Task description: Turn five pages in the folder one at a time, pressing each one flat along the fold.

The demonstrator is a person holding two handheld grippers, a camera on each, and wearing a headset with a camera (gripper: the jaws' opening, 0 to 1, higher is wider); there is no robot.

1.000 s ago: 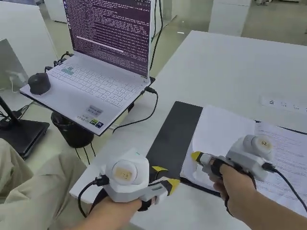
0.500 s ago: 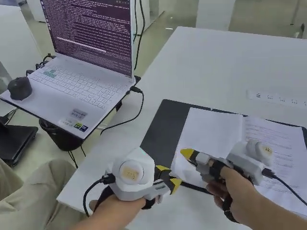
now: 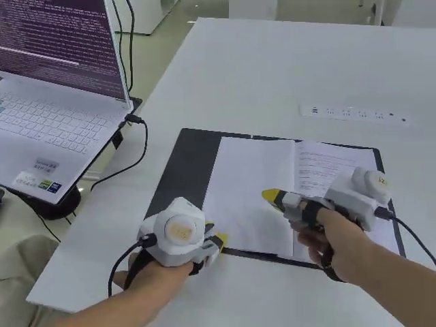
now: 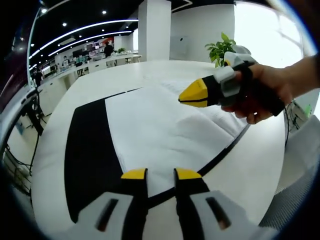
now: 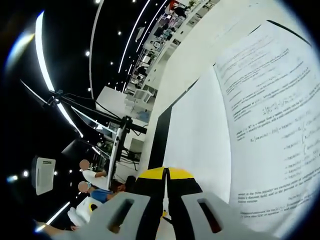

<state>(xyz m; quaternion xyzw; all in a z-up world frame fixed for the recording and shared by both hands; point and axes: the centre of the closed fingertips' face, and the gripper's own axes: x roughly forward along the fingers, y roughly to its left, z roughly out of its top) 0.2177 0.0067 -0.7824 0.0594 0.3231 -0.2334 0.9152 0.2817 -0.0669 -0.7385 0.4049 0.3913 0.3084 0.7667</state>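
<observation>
White left gripper [image 4: 155,173], right gripper [image 3: 270,197], yellow-tipped jaws, black cables [image 3: 409,236]

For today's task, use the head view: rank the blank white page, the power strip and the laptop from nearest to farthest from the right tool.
1. The blank white page, right under the tip of the right tool, in the open folder.
2. The power strip, beyond the folder, further back on the table.
3. The laptop, far to the left, beside the table.

Text on the printed page [image 3: 327,170] and laptop screen [image 3: 54,41] — none legible.
</observation>
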